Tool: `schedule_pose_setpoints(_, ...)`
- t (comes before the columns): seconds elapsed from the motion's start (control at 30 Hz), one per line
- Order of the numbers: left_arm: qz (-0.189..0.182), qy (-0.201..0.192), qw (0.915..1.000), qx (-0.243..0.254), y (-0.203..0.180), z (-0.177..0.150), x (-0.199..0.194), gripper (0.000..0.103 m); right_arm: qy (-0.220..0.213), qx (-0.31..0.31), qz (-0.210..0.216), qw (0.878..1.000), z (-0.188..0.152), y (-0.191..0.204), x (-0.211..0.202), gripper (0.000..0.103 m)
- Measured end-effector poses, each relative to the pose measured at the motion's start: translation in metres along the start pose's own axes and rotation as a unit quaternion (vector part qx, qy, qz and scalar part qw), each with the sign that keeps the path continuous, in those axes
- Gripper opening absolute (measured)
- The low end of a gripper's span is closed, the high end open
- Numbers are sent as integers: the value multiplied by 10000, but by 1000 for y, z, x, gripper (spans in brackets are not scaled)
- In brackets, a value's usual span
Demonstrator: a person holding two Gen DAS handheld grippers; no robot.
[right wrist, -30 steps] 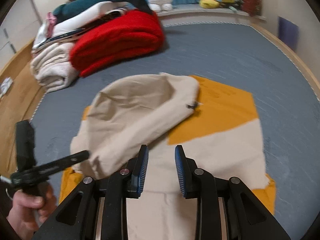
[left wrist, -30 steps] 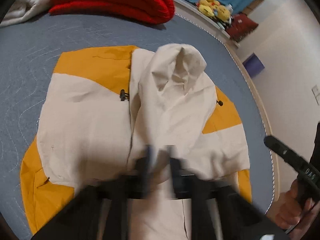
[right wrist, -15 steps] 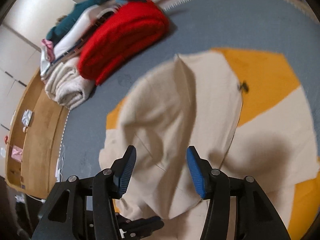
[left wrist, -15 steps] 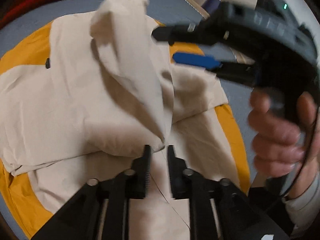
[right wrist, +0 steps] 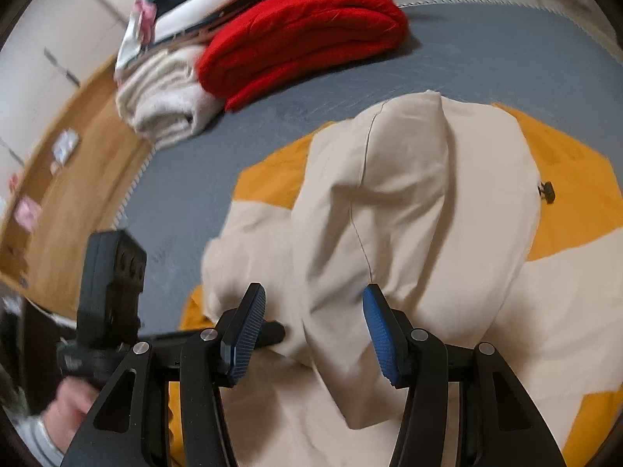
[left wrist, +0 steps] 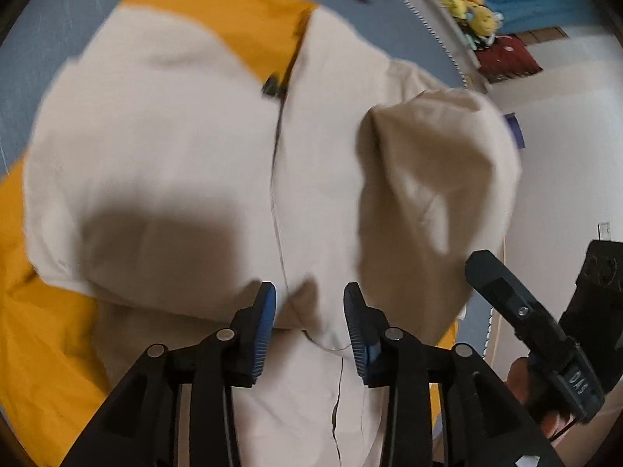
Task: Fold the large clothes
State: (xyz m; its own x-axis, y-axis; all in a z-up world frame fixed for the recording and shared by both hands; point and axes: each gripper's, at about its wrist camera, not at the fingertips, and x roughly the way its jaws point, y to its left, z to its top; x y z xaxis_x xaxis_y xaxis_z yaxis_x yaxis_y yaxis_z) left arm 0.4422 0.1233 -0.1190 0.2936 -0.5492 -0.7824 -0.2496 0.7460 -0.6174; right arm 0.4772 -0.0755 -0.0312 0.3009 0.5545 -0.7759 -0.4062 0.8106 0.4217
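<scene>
Grey-blue quilted bed cover (right wrist: 486, 58): extends ahead of both sets of jaws and carries all items observed.

Cream and mustard-yellow fabric jacket (left wrist: 163, 148) (right wrist: 564, 311): spread flat on the bed directly beneath and ahead of both sets of jaws. Its cream hood (right wrist: 409, 214) (left wrist: 436, 179) is folded down over the body, lying between and ahead of the right jaws and ahead-right of the left jaws. A dark centre seam runs ahead from between the left jaws.

Folded red knitted blanket (right wrist: 303, 35): far ahead-left of the right jaws, well apart from the jacket. Just beside it on the left, a rolled cream towel (right wrist: 163, 105).

Left gripper (left wrist: 309, 321) (right wrist: 268, 336): jaws apart, nothing between the pads, fabric below. In the right wrist view its tip lies just left of the right jaws, at the jacket's edge.

Right gripper (right wrist: 313, 332) (left wrist: 525, 311): jaws wide apart, straddling the lower end of the hood without clamping it.

Small black cord toggle (right wrist: 547, 190) (left wrist: 272, 85): on the jacket, ahead-right of the right jaws.
</scene>
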Motion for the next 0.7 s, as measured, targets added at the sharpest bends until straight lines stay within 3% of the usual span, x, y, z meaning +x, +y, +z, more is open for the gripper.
schedule_pose_setpoints(0.1, -9, 83, 9999, -125, 0, -5, 17, 36, 75, -50, -493, 9987, -5, -5, 7, 45)
schedule_pose_setpoints(0.13, -28, 88, 9998, -163, 0, -6, 21, 36, 25, 118, -569, 9983, -6, -11, 6, 24)
schedule_pose_setpoints(0.17, -40, 81, 9998, -198, -2, -8, 24, 36, 0, 258, -559, 9981, -5, -17, 5, 12)
schedule_pose_setpoints(0.23, -106, 41, 9996, -269, -3, -8, 27, 37, -147, 667, -476, 9965, -4, -33, -2, 6)
schedule_pose_setpoints(0.33, -290, 0, 9988, -397, -1, -8, 31, 35, -427, 1206, -474, 9906, -2, -55, -16, 4)
schedule_pose_setpoints(0.37, -362, 17, 9985, -411, 1, -6, 31, 28, -486, 1348, -448, 9887, -1, -60, -19, 4)
schedule_pose_setpoints(0.4, -500, 32, 9980, -392, -1, -5, 29, 3, -568, 1614, -375, 9845, -2, -69, -23, 3)
schedule_pose_setpoints(0.47, -636, -123, 9976, -225, -7, -4, 11, 1, -617, 2093, -218, 9757, -5, -86, -28, 3)
schedule_pose_setpoints(0.57, -888, -777, 9925, 326, -34, 5, -35, 0, -719, 2611, -4, 9626, -14, -103, -31, 3)
schedule_pose_setpoints(0.7, -962, -1887, 9731, 910, -53, 11, -101, 0, -1282, 2799, 751, 9484, -13, -98, -43, 3)
